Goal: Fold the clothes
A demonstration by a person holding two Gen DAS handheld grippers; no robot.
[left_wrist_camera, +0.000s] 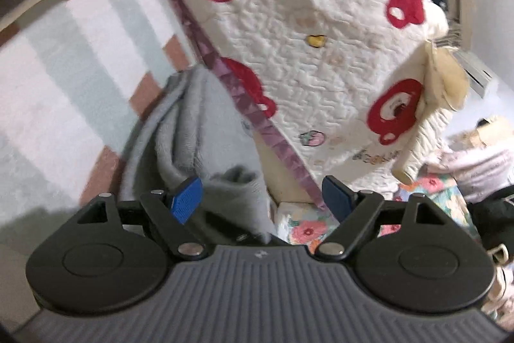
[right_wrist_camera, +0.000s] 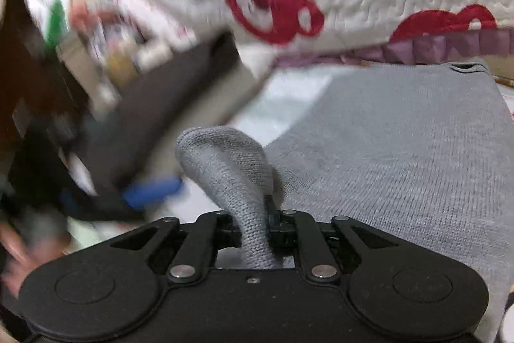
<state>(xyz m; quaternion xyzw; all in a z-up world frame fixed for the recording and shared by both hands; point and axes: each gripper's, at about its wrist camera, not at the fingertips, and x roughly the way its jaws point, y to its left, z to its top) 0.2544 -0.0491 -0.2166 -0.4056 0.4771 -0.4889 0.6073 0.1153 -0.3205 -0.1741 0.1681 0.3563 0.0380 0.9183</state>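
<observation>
- Our right gripper [right_wrist_camera: 257, 224] is clenching a bunched fold of the grey knit sweater [right_wrist_camera: 385, 143], which is spreading out ahead of it.
- Our left gripper [left_wrist_camera: 261, 198] is hanging released, its blue pads [left_wrist_camera: 186, 198] wide apart, with the sweater bunched between them.
- A white quilt with red bears [left_wrist_camera: 321, 53] is lying just beyond the sweater.

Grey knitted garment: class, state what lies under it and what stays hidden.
Under the grey knitted garment a pale striped sheet shows beside its edges. The right gripper pinches a fold; whatever lies beneath the spread cloth is covered.
</observation>
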